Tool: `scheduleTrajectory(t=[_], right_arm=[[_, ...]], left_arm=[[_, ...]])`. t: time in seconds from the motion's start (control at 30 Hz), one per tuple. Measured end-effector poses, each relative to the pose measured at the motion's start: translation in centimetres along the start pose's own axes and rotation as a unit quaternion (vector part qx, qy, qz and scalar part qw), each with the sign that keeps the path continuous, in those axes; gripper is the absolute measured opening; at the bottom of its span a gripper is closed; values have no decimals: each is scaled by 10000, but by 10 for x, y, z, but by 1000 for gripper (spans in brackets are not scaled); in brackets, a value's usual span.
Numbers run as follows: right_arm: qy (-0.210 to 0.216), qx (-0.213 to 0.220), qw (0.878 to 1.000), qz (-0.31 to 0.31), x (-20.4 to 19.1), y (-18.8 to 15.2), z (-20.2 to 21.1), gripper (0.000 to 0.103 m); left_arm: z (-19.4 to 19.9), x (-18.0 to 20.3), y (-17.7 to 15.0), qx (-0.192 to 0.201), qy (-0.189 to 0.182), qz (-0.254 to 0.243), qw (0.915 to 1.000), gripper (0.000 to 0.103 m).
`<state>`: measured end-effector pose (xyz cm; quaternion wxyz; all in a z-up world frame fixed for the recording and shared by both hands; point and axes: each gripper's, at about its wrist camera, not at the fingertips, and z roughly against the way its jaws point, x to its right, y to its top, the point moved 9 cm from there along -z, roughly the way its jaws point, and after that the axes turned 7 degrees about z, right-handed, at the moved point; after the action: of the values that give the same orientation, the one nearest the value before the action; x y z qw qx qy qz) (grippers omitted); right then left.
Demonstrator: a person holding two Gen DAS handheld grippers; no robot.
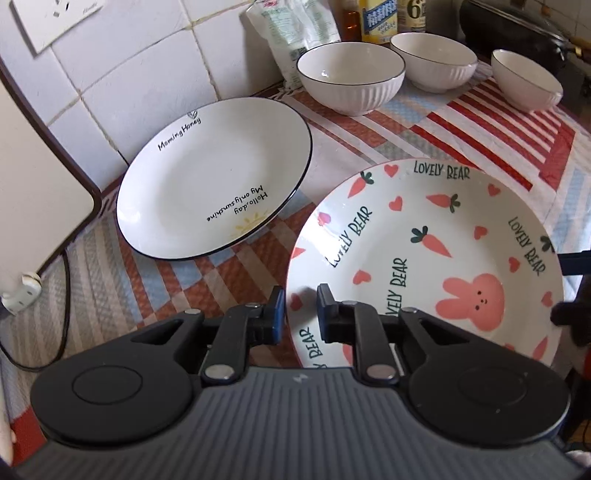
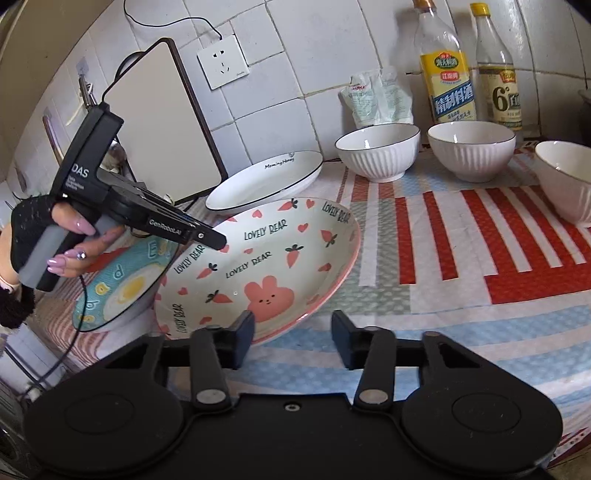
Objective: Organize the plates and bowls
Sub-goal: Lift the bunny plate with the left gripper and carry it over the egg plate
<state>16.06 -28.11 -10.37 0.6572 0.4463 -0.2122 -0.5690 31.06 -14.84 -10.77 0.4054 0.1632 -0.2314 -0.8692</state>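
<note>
A plate with a pink bunny and carrots (image 1: 424, 229) (image 2: 266, 258) lies tilted on the patchwork cloth, its left side overlapping a blue plate with an egg picture (image 2: 122, 291). My left gripper (image 1: 301, 314) (image 2: 218, 240) is shut on the bunny plate's left rim, one pad outside and one inside. My right gripper (image 2: 293, 336) stands open at the plate's near rim; its left finger is in front of the rim, its right finger over cloth. A white black-rimmed plate (image 1: 214, 181) (image 2: 266, 181) lies behind. Three white ribbed bowls (image 2: 376, 151) (image 2: 471, 149) (image 2: 565, 177) stand at the back.
Two bottles (image 2: 447, 74) (image 2: 496, 74) and a packet (image 2: 376, 99) stand against the tiled wall behind the bowls. A pale board (image 2: 162, 122) leans on the wall at left, with a wall socket (image 2: 221, 62) and cable above. A dark pot (image 1: 517, 22) sits far right.
</note>
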Motion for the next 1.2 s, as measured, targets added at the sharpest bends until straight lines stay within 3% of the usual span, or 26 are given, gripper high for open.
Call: scheduleTrajectory(t=[0.1,0.27,0.5,0.63,0.67,0.77,0.8,0.87,0.9,0.93,0.97,1.0,1.1,1.2], right_arm=[[-25,-31,9999,-103,-1,1,-8,40],[-16,-111,9986,-524,6,0,-25,39],[-378,449,9946,-854,26,5,-22,22],[-374,406,9953,-797,27,8,-21,23],[-375,368,9960,-725,24,7,-22,27],[159,-18,9937,-1113,15,-1,-25,36],[147,-12,9929,-1179,13,-2,-24,35],[5,11,9937,-1120,10,-2,-25,35],[-8,34,9929,-1188,11,-3,-26,34],[1,78,9917,-1281,12,-3,-27,34],[20,153,9902,-1385,13,-2,-29,33],[50,223,9882,-1513,16,-3,-31,31],[32,240,9890,-1459,16,-3,-33,28],[-92,299,9903,-1357,15,-3,-32,25]], left_arm=[[0,1,1,-32,48,7,10000,19],[-6,8,1,-163,130,-78,9998,32],[1,2,-1,302,132,157,9993,23],[5,-5,-2,574,-78,398,9975,16],[6,-5,-2,629,-65,357,9974,16],[7,1,-4,745,133,130,9971,16],[8,3,-4,756,205,61,9969,16],[7,5,-3,681,237,25,9974,18],[4,6,-4,560,156,-13,9983,25],[1,7,-5,358,-37,97,9993,36],[0,4,-5,217,-210,420,9987,36],[-1,0,-6,117,-254,690,9972,33],[6,-6,-5,334,-54,738,9967,16],[16,-4,-10,565,127,671,9961,14]])
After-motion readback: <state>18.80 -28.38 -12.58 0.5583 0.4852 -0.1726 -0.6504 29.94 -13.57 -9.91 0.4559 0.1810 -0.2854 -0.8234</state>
